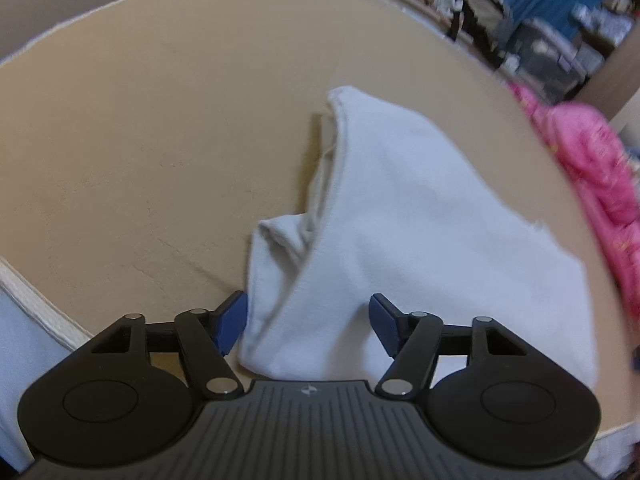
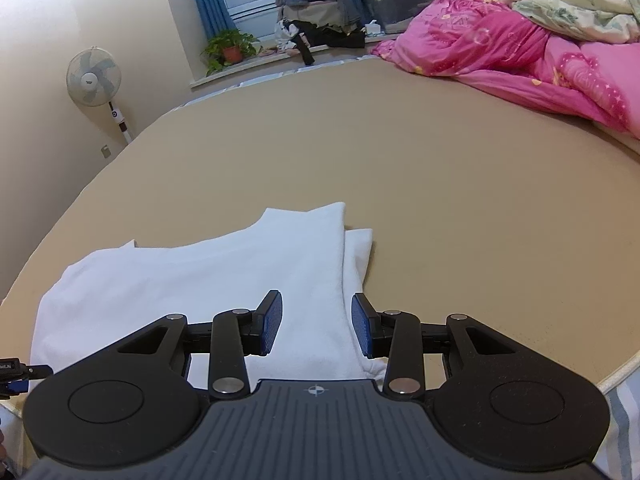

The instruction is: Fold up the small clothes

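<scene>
A small white garment (image 1: 400, 216) lies on the tan bed sheet (image 1: 140, 140), one side folded over itself with a strap sticking up. My left gripper (image 1: 308, 322) hovers over its near end. The blue pads (image 1: 232, 320) stand wide apart, with cloth lying between them and nothing pinched. In the right wrist view the same white garment (image 2: 224, 272) lies flat, its folded edge running along the right. Above that edge my right gripper (image 2: 316, 326) is open, its pads (image 2: 272, 322) clear of the cloth.
A pink quilt (image 2: 520, 52) is heaped at the far right of the bed, with a pale floral cover behind it. A standing fan (image 2: 93, 76), a potted plant (image 2: 230, 50), piled clothes and a storage box (image 2: 396, 0) stand by the window. The bed's edge (image 1: 36, 308) runs close on the left.
</scene>
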